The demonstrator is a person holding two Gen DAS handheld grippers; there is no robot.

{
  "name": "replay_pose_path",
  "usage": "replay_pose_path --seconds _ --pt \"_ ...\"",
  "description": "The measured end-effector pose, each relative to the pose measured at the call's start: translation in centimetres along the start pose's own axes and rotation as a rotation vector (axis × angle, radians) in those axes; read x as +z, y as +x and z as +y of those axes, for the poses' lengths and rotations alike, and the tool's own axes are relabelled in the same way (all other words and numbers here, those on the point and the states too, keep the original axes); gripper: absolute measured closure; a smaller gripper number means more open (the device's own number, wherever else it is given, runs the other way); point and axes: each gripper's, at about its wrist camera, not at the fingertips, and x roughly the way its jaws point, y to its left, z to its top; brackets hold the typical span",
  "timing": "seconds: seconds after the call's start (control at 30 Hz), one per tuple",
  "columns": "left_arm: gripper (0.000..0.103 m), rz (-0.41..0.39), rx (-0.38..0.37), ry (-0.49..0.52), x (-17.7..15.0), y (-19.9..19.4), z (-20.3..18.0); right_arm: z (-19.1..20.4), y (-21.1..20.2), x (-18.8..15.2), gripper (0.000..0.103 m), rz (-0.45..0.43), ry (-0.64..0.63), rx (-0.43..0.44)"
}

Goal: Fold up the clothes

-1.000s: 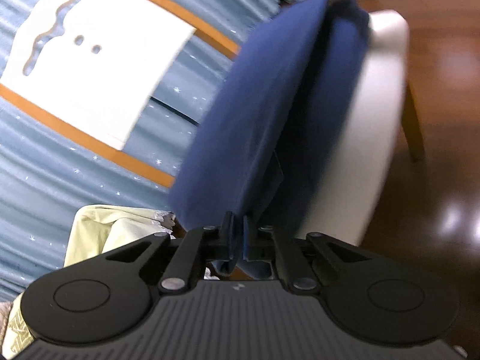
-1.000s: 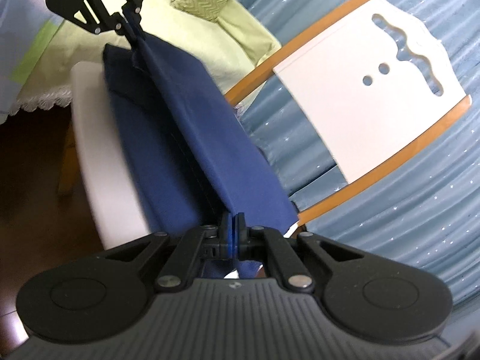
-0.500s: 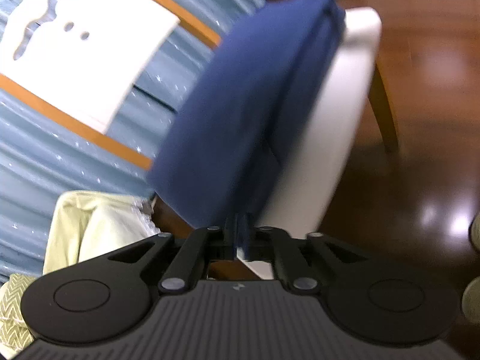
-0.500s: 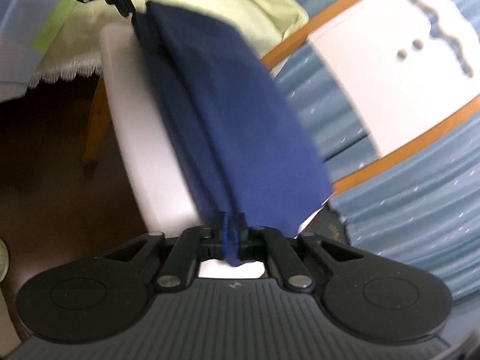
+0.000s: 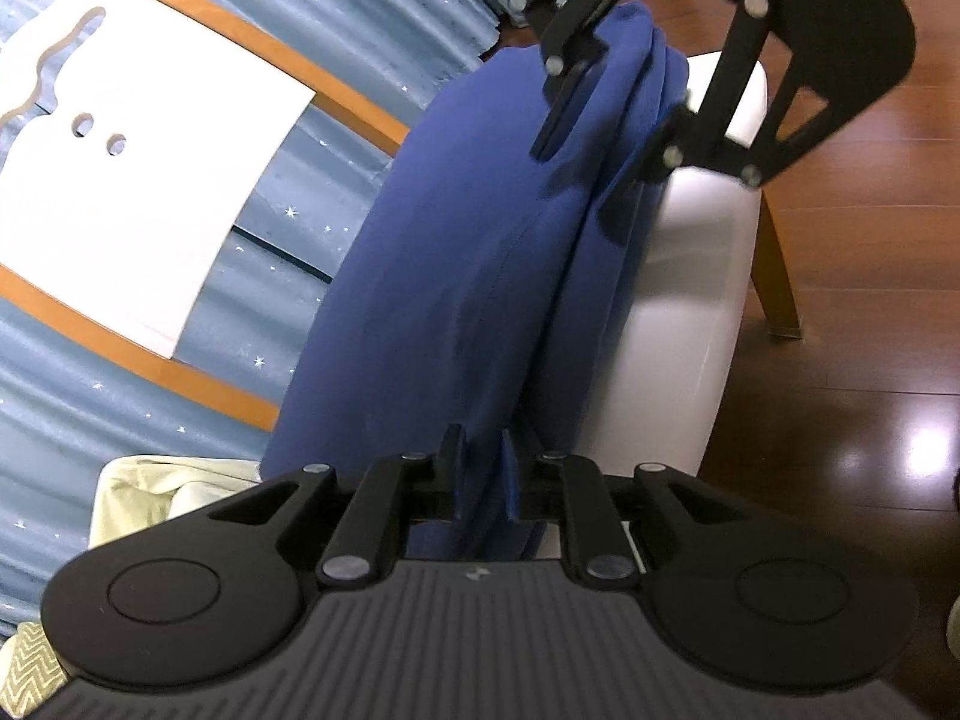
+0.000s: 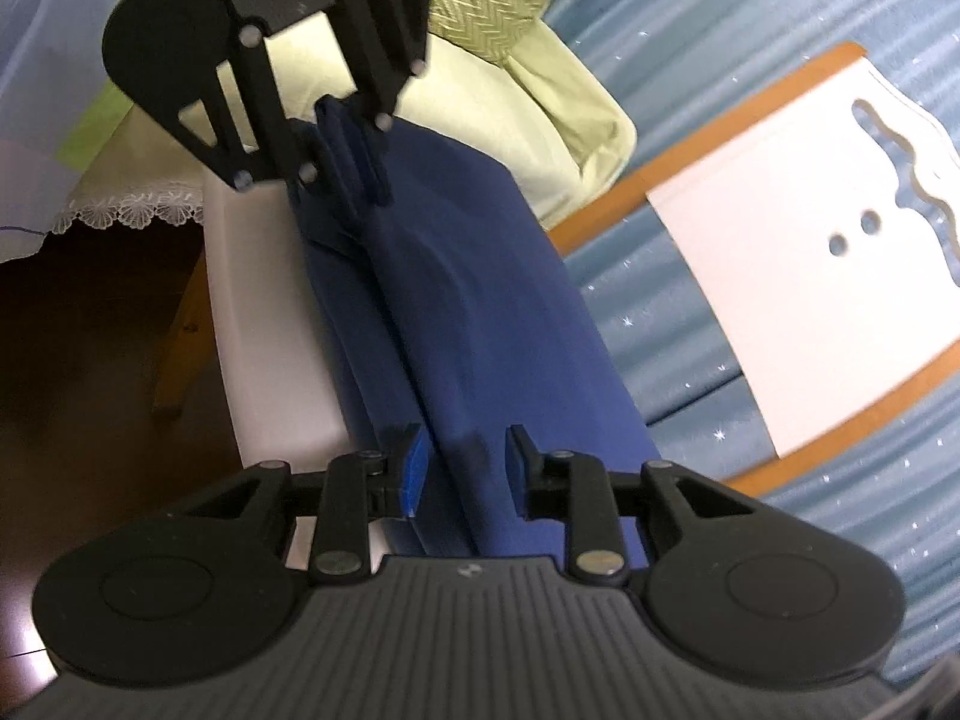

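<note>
A dark blue garment (image 5: 480,270) lies folded lengthwise along a white padded seat (image 5: 678,312). At its near end my left gripper (image 5: 480,462) has its jaws opening, with the fold of cloth loose between the fingers. My right gripper (image 5: 573,186) straddles the far end, jaws apart. In the right wrist view the blue garment (image 6: 480,312) runs away over the seat (image 6: 264,324). There my right gripper (image 6: 465,462) is opening, with a gap between its blue pad and the cloth. The left gripper (image 6: 366,204) sits over the other end.
A white chair back with an orange frame (image 5: 138,192) (image 6: 810,312) stands against a starry blue curtain (image 5: 372,18). Pale green bedding (image 6: 528,96) and a lace-edged cloth (image 6: 132,210) lie beyond the seat. Dark wooden floor (image 5: 870,300) and a chair leg (image 5: 774,276) are on the seat's outer side.
The two grippers have come closer together and the garment has gone from hanging taut to resting on the seat. Both pairs of jaws have parted from shut.
</note>
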Motion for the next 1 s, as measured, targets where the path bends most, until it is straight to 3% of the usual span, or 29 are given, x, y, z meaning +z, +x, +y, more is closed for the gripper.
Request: replay_pose_path --seconds 0.03,0.1,0.27,0.3,0.33,0.37,0.4,0.43,0.57,0.77,0.9,1.0 --pt "0.067 -0.002 0.001 -0.001 -0.1 0.1 0.1 0.1 0.4 0.1 0.082 0.000 -0.005 0.000" --pt "0.059 -0.010 0.006 0.003 0.0 0.3 0.0 0.1 0.8 0.1 0.083 0.007 -0.003 0.001" --pt "0.059 -0.023 0.000 0.031 0.3 0.3 -0.6 0.8 1.0 0.3 0.083 0.012 -0.049 0.004" --pt "0.063 -0.024 0.001 0.036 0.3 0.4 -0.6 0.9 1.0 0.3 0.084 0.011 -0.052 0.005" --pt "0.082 -0.027 0.002 0.036 0.3 0.5 -0.6 0.8 1.3 0.4 0.089 0.014 -0.041 0.005" --pt "0.093 -0.035 0.011 0.034 0.3 0.5 -0.4 0.8 1.6 0.5 0.095 0.016 -0.030 0.005" --pt "0.095 -0.041 0.024 0.028 0.4 0.4 -0.3 0.7 1.8 0.6 0.103 0.017 -0.019 0.004" --pt "0.097 -0.052 0.031 0.022 0.6 -0.1 -0.3 0.4 1.8 0.7 0.103 0.013 -0.004 0.002" --pt "0.100 -0.109 0.064 0.029 0.4 -1.8 0.3 -1.1 1.1 1.3 0.103 -0.024 0.070 -0.014" --pt "0.102 -0.144 0.025 0.129 -0.3 -3.3 -1.2 -1.4 -1.3 0.8 0.103 -0.037 0.036 0.028" --pt "0.102 -0.122 0.010 0.180 -1.0 -2.4 -3.3 -0.3 -0.7 -0.1 0.103 -0.017 0.017 0.064" --pt "0.102 -0.108 0.039 0.201 -1.4 -1.5 -5.0 1.2 1.0 -0.9 0.102 0.017 -0.010 0.089"
